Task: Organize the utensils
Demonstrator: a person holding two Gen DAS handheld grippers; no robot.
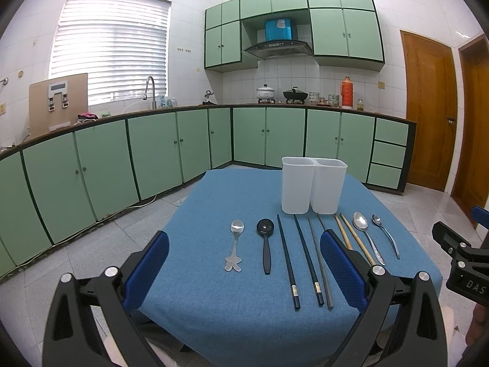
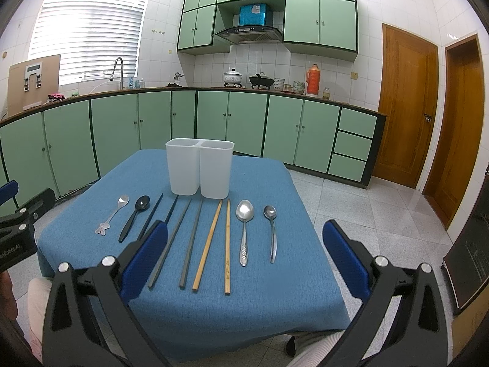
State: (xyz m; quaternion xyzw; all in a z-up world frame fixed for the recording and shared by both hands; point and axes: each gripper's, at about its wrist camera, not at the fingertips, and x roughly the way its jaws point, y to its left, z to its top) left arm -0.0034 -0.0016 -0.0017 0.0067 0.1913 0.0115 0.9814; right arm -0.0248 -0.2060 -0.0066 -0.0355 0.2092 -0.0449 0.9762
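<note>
I've got both tools gaping wide and empty, left tool point(image 1: 244, 270), right tool point(image 2: 244, 260). The row of spoons and chopsticks point(image 2: 195, 238) lies on the blue-cloth surface point(image 2: 259, 299) just ahead of them. The white two-compartment plastic holder point(image 2: 200, 168) stands beyond that row.

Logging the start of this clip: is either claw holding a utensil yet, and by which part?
Nothing is held. The left claw and right claw are both open and empty above the table.

blue tablecloth point(image 2: 259, 299) covering the table | green cabinets point(image 2: 244, 122) lining the walls | orange thermos point(image 2: 312, 80) standing on the counter beside a jar | white pot point(image 2: 233, 77) and black wok point(image 2: 261, 80) sitting on the stove | blinds point(image 2: 88, 24) glowing | wooden doors point(image 2: 406, 104) standing shut
</note>
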